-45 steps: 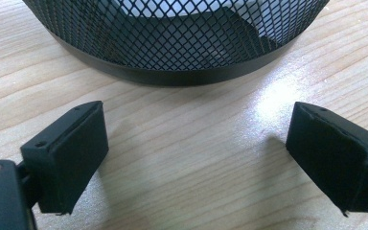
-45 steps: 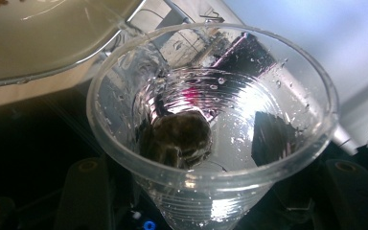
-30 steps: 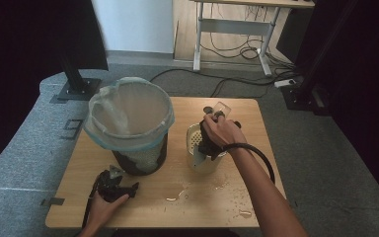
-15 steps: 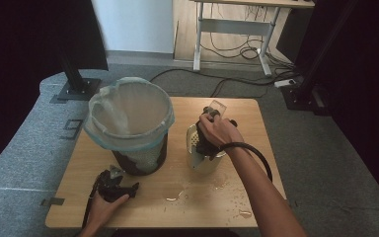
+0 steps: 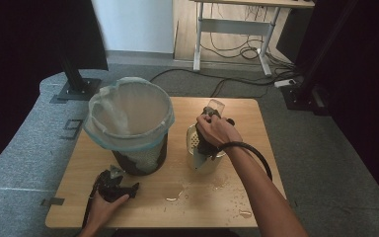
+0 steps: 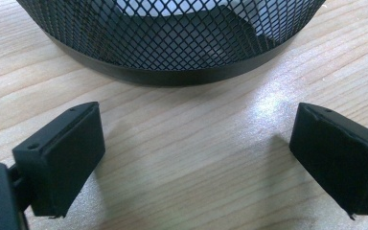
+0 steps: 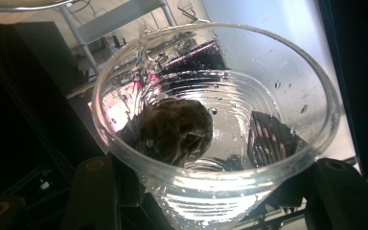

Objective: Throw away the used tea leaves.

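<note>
Between the right hand-held gripper's [image 7: 211,191] jaws sits a clamped clear cup [image 7: 215,120] holding perhaps a tea bag [image 7: 177,129]; the left hand-held gripper [image 6: 196,158] rests agape beside the mesh bin [image 6: 172,43].

Grey carpet floor [image 5: 24,148], white desk frame [image 5: 232,34] behind wooden table [image 5: 256,123].

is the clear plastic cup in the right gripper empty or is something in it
Not empty: the clear cup holds a dark lump against its wet inner wall.

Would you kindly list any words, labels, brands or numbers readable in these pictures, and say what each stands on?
"9": a mark on the grey floor left of the table, at.
No readable print on the clear plastic cup, the mesh bin or the strainer pot.
</note>
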Demonstrator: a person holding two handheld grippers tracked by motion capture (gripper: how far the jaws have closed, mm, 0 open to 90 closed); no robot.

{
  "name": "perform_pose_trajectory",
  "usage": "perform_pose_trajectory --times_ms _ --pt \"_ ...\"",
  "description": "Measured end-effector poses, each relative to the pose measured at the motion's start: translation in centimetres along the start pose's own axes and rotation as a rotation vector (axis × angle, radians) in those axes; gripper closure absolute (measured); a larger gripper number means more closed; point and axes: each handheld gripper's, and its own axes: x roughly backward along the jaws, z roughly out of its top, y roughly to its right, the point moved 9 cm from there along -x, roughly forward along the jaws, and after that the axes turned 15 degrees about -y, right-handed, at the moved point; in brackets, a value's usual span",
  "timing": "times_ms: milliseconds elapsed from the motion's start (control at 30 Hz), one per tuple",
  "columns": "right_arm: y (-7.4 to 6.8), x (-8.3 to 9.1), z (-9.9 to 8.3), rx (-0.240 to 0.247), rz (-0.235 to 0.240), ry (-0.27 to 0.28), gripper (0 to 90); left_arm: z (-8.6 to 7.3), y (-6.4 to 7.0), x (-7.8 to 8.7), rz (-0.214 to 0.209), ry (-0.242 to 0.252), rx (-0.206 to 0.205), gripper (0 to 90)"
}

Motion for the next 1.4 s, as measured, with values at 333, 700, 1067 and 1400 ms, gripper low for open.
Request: perform_pose_trajectory --times_ms 333,700,1067,1400 --pt "0.0 0.1 -0.4 -0.048 -0.014 0.005 43.6 0.0 0.0 0.0 0.0 -0.002 -0.002 4.1" --pt "-0.9 0.2 -1.4 -0.281 0.105 0.03 43.5 0.0 0.0 0.0 -0.001 -0.002 -0.002 3.9" --pt "-0.5 0.6 -0.9 -0.872 0.39 0.164 43.5 0.0 0.0 0.0 -0.002 -0.004 -0.002 3.9" --pt "-1.3 0.9 -2.1 -1.532 0.765 0.343 43.2 0.0 0.0 0.0 -0.001 -0.002 -0.002 3.9"
